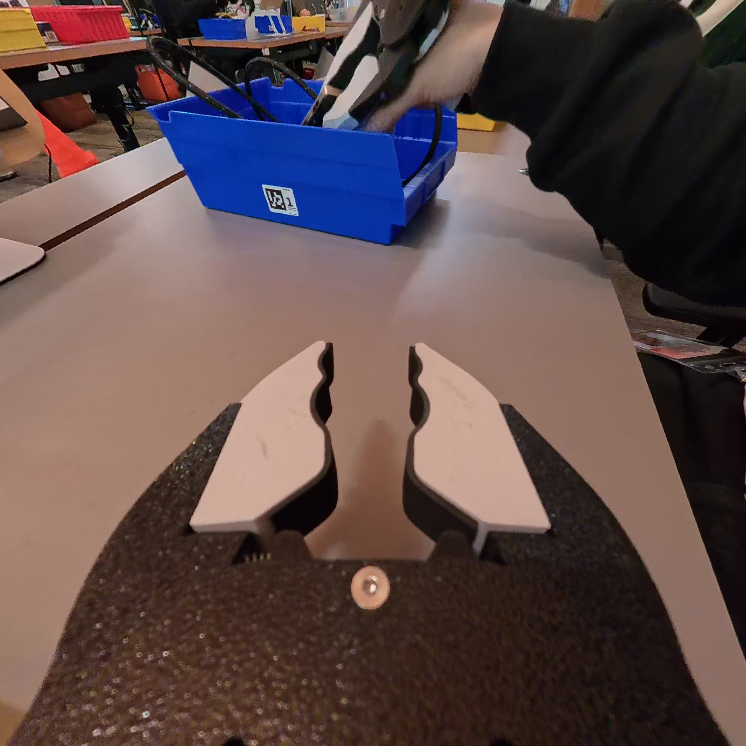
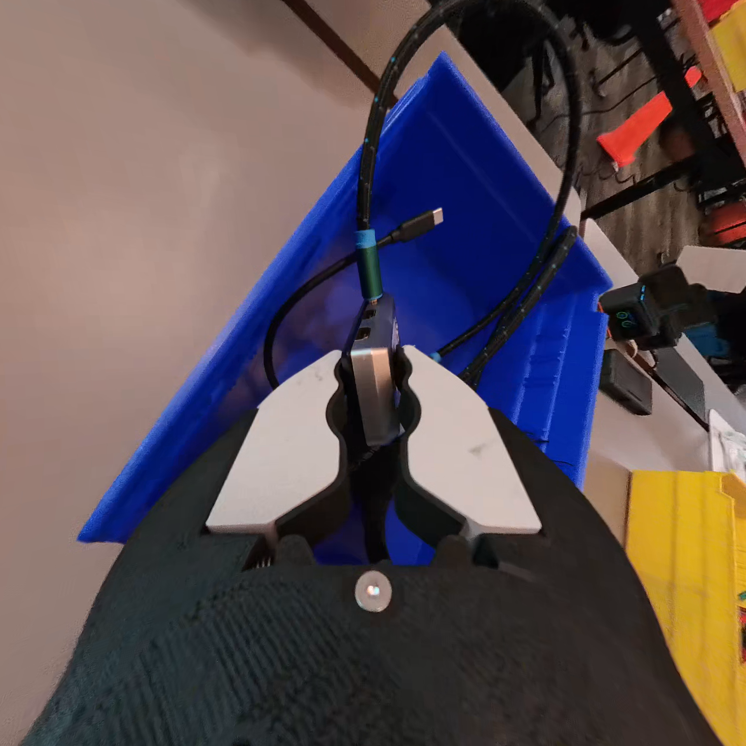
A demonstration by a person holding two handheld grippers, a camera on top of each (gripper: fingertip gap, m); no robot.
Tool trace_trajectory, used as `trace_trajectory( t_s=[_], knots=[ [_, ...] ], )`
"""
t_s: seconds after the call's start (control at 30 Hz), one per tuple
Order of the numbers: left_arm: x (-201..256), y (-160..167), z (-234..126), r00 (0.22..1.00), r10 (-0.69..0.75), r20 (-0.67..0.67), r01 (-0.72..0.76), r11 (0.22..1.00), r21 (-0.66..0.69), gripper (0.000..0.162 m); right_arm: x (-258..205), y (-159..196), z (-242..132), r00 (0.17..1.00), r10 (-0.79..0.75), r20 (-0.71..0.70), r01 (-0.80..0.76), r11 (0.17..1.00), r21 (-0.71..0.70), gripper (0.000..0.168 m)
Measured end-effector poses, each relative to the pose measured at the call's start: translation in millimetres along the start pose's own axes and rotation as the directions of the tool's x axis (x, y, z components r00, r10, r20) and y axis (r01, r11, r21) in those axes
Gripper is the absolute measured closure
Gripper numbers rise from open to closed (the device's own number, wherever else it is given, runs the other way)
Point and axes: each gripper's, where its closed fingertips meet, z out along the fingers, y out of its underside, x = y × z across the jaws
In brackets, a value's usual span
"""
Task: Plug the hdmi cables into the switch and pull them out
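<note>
My right gripper is shut on the switch, a small blue and grey box, and holds it over the blue bin. A braided black HDMI cable with a green plug is plugged into the switch's far end and loops up and back into the bin. A thin black cable with a small silver connector also hangs from the switch. My left gripper is open and empty, low over the grey table, well short of the bin. The right gripper reaches into the bin there.
A person's hand and black sleeve cross the upper right of the left wrist view. A yellow bin stands beside the blue bin. Red and yellow bins sit on far tables. A chair stands off the table's right edge.
</note>
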Motion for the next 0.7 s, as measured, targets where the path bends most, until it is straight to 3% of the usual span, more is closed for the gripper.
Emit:
trace_trajectory(
  t_s=[0.17, 0.27, 0.4, 0.47, 0.6, 0.7],
  knots=[
    [2.8, 3.4, 3.3, 1.000, 0.016, -0.011, -0.016, 0.999, -0.030, 0.128, -2.6, -1.6, 4.1, 0.986, 0.107, 0.130, -0.123, 0.985, 0.122, 0.143],
    [5.9, 8.3, 7.4, 0.999, 0.037, -0.022, -0.038, 0.997, -0.071, 0.128, -2.9, -1.2, 5.7, 0.990, 0.042, 0.133, -0.059, 0.990, 0.125, 0.144],
    [7.5, 10.9, 9.3, 0.997, 0.081, -0.001, -0.080, 0.992, -0.093, 0.126, 0.4, -3.3, -1.0, 0.987, -0.146, 0.073, 0.139, 0.985, 0.100, 0.139],
    [6.9, 9.0, 6.9, 0.996, 0.088, 0.016, -0.086, 0.993, -0.076, 0.126, 8.3, -17.4, -19.3, 0.995, -0.078, 0.056, 0.065, 0.978, 0.199, 0.120],
    [2.5, 4.2, 2.7, 0.998, 0.048, 0.030, -0.047, 0.998, -0.037, 0.125, 6.8, -48.2, -73.2, 0.979, 0.125, 0.161, -0.182, 0.891, 0.415, 0.106],
    [-0.7, -1.9, 0.4, 0.999, -0.009, 0.044, 0.009, 1.000, -0.009, 0.124, -30.5, -72.6, -105.6, 0.963, 0.068, 0.262, -0.208, 0.807, 0.553, 0.101]
  ],
)
